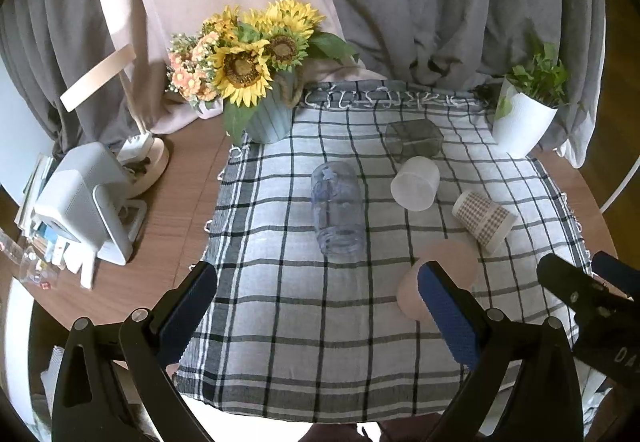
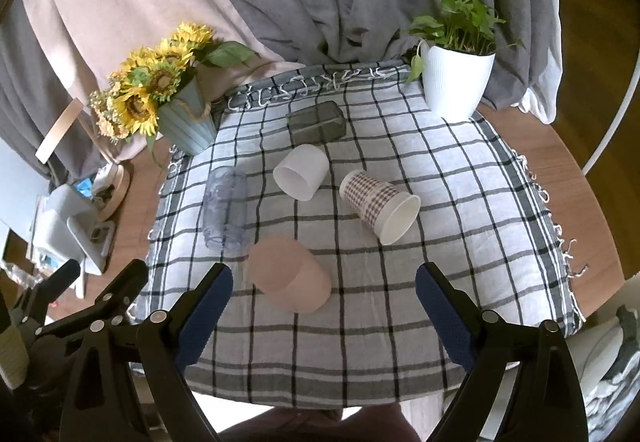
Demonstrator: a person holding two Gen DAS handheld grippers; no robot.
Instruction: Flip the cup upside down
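Note:
Several cups lie on their sides on a checked cloth (image 2: pixel 400 322). A pink cup (image 2: pixel 289 278) lies nearest, a checked paper cup (image 2: pixel 378 204) to its right, a white cup (image 2: pixel 302 172) behind, a clear bluish cup (image 2: pixel 225 208) at the left, and a dark smoked glass (image 2: pixel 317 128) at the back. My right gripper (image 2: pixel 324 288) is open above the cloth's near part, the pink cup just ahead between its fingers. My left gripper (image 1: pixel 318 284) is open, its right finger (image 1: pixel 444 306) in front of the pink cup (image 1: pixel 448 262); the clear cup (image 1: pixel 338 212) lies ahead.
A sunflower pot (image 2: pixel 188 122) stands at the cloth's back left and a white plant pot (image 2: pixel 456 82) at the back right. A lamp base (image 1: pixel 148 166) and a white device (image 1: pixel 92 198) sit on the round wooden table's left. Curtains hang behind.

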